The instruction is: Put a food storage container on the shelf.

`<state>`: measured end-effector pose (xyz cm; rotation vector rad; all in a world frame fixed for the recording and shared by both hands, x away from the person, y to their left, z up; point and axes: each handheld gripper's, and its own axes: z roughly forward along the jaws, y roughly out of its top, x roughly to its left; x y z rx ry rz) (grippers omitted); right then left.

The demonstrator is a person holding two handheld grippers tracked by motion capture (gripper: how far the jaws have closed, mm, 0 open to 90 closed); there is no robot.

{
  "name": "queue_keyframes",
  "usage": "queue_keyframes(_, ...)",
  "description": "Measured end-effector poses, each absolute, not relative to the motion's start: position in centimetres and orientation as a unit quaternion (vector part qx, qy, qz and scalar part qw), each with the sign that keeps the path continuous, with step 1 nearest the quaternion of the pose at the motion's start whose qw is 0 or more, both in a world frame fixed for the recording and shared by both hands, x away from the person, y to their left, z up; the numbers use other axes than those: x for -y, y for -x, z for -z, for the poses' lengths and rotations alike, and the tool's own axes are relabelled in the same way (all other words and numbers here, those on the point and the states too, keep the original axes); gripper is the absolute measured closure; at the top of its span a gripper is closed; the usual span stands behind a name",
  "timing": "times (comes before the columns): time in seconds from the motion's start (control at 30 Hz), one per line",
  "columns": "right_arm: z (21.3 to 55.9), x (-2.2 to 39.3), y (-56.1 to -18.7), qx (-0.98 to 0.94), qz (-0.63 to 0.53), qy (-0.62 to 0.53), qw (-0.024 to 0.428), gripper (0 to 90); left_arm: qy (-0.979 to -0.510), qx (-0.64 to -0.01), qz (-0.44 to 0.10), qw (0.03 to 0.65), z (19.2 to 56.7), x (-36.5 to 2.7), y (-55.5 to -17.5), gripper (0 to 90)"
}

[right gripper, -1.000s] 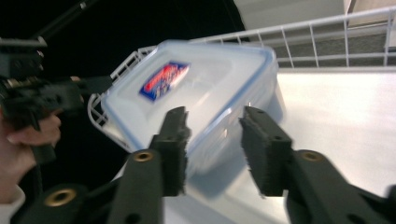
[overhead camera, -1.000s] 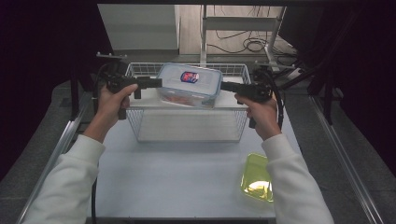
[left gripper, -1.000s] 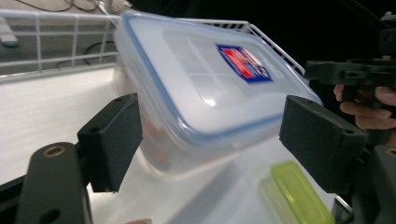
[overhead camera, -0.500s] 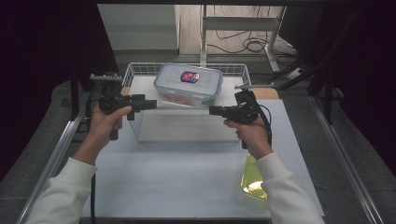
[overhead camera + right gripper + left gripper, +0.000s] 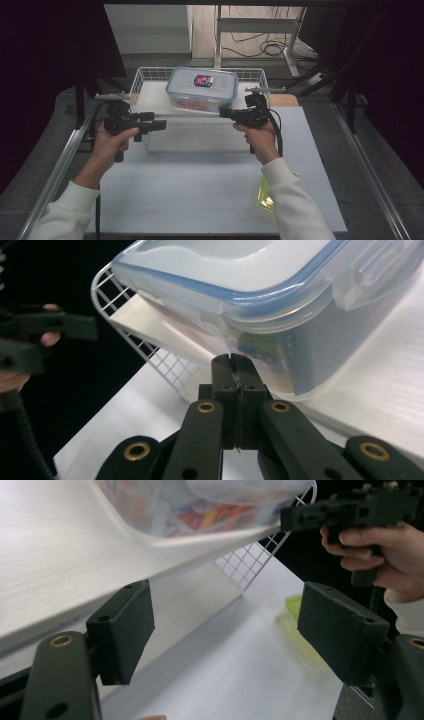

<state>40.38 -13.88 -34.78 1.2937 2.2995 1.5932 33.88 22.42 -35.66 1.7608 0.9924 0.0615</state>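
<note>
A clear food box with a blue-rimmed lid (image 5: 202,90) rests on a white board (image 5: 155,100) laid in the wire basket (image 5: 145,75). In the high view my left gripper (image 5: 162,125) hovers left of the box and nearer me, apart from it. Its pads (image 5: 125,625) stand wide open with nothing between them, the box (image 5: 200,505) above them. My right gripper (image 5: 222,112) is just right of the box, its jaws shut together and empty. In the right gripper view its tips (image 5: 233,362) sit just short of the box's wall (image 5: 260,290).
A yellow-green lid (image 5: 265,197) lies on the white tabletop (image 5: 200,185) under the right forearm. Metal rails (image 5: 60,165) run along both table sides. Cables lie on the floor behind the basket.
A second ago both grippers flanked the box over the basket. Both hands have since drawn back toward me and lower. The box now sits on the board by itself.
</note>
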Motion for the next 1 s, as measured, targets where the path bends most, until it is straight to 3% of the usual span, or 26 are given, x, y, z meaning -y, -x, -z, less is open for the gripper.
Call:
queue_keyframes(0.5, 35.2, 15.1, -41.7, -0.725, -0.525, -0.445, 0.04, 88.8, -0.737, -0.416, -0.015, 0.533, 36.8, -22.5, -33.3, 21.6)
queue_keyframes(0.93, 35.0, 16.7, -38.0, -0.761, -0.508, -0.403, 0.037, 88.6, -0.737, -0.402, -0.013, 0.543, 38.7, -22.1, -30.7, 22.0)
queue_keyframes(1.0, 35.4, 17.2, -36.8, -0.767, -0.507, -0.392, 0.03, 84.8, -0.737, -0.399, -0.005, 0.545, 39.3, -21.9, -30.2, 22.1)
